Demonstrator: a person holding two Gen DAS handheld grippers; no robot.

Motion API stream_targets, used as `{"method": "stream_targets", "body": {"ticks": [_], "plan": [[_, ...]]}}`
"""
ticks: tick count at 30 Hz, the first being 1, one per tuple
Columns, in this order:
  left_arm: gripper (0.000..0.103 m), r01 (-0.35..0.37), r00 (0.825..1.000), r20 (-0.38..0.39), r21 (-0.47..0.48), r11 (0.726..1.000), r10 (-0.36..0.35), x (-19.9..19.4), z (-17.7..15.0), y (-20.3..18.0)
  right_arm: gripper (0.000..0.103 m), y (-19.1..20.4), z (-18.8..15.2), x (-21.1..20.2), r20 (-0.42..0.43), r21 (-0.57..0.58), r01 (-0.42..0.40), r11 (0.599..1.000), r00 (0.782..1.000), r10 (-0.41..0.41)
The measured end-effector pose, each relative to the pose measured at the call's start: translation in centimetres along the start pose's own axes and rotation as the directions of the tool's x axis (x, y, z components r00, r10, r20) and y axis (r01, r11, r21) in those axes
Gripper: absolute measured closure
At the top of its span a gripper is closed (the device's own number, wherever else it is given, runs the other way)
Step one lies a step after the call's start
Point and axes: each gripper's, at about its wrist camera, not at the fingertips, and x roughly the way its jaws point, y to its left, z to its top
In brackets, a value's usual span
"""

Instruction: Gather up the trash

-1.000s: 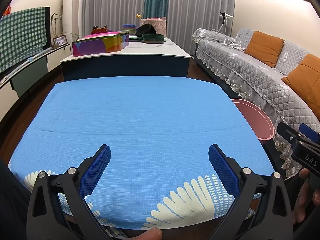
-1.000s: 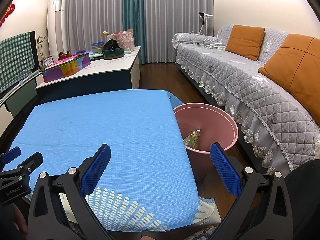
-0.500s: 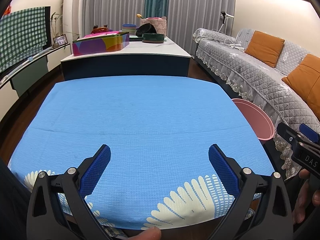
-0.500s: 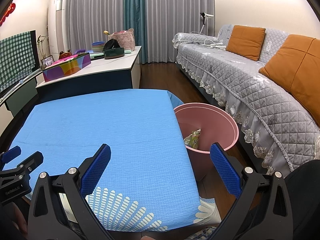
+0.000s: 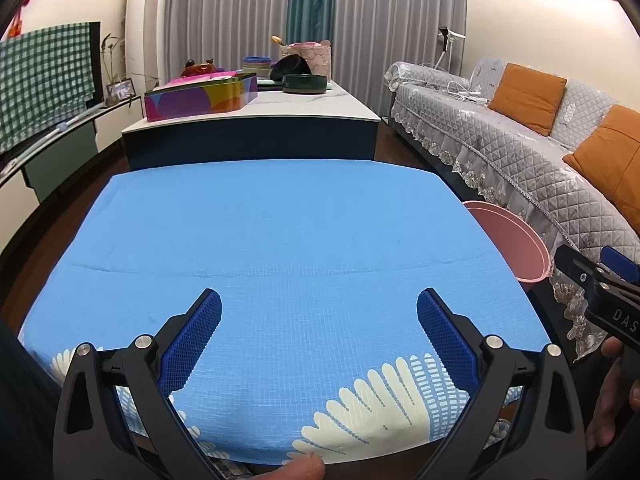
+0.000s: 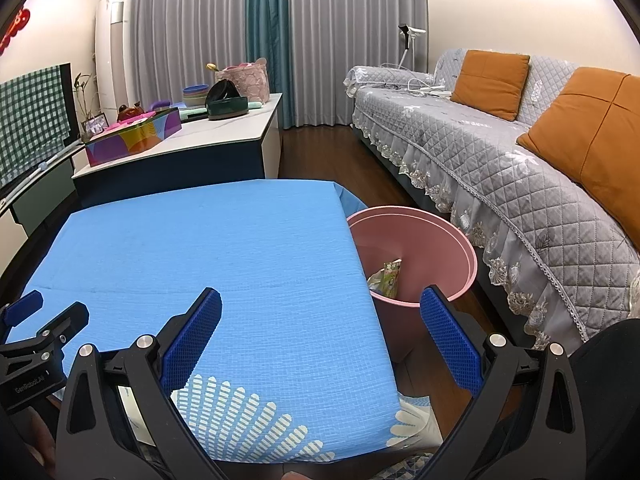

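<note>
A pink trash bin (image 6: 416, 248) stands on the floor at the right edge of the blue-clothed table (image 6: 200, 248); it also shows in the left wrist view (image 5: 508, 240). A crumpled green-and-yellow wrapper (image 6: 386, 278) lies inside the bin. My left gripper (image 5: 319, 340) is open and empty above the table's near edge. My right gripper (image 6: 320, 340) is open and empty over the table's right front corner, with the bin just beyond its right finger. No trash shows on the table (image 5: 280, 240).
A grey quilted sofa (image 6: 520, 168) with orange cushions runs along the right, close behind the bin. A white-topped counter (image 5: 256, 116) with a colourful box (image 5: 200, 96) and bowls stands beyond the table. A person's hand (image 5: 612, 396) holds the right gripper's body.
</note>
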Motion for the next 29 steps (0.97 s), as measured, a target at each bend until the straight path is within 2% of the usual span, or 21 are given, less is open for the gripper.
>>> {"method": "stream_targets", "body": {"ticks": [11,19,29], "plan": [[0.008,-0.005,1.0,-0.012,-0.032,0.999,0.005,0.4,-0.03,0.35,0.005,-0.02,-0.01,0.0,-0.001,0.0,0.0,1.0,1.0,0.0],[0.008,0.006,1.0,0.002,-0.023,1.0,-0.006,0.2,-0.05,0.12,0.005,-0.04,0.0,-0.01,-0.001,0.002,0.0,1.0,1.0,0.0],[0.008,-0.007,1.0,-0.019,-0.022,1.0,0.007,0.49,-0.06,0.03,0.005,-0.1,-0.04,-0.05,-0.002,0.004,-0.001,1.0,1.0,0.001]]}}
